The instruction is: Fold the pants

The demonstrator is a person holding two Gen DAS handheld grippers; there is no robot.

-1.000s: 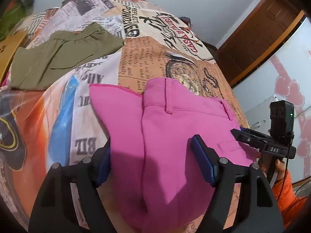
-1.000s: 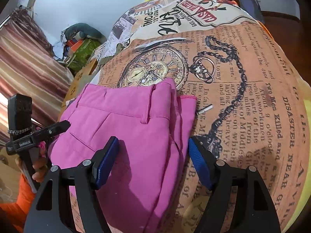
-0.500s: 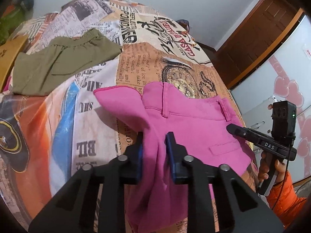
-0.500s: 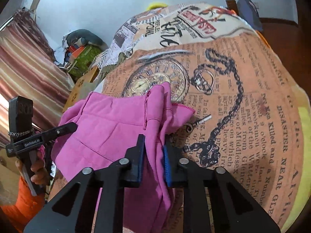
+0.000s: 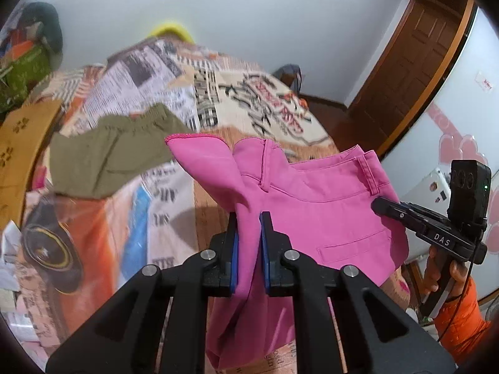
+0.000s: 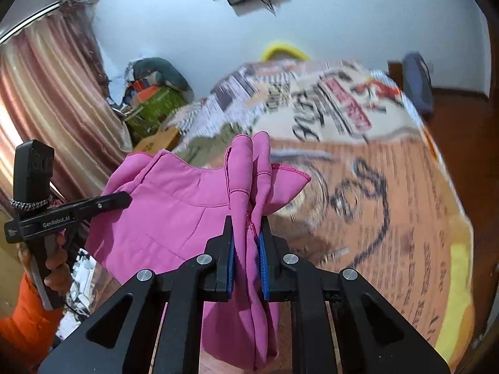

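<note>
within a second both grippers had gone from spread to clenched. the left gripper (image 5: 249, 243) and right gripper (image 6: 246, 249) each pinched the pink pants (image 5: 318, 205), lifted off the bed (image 5: 131, 218) toward 12 o'clock, ready for folding.
</note>
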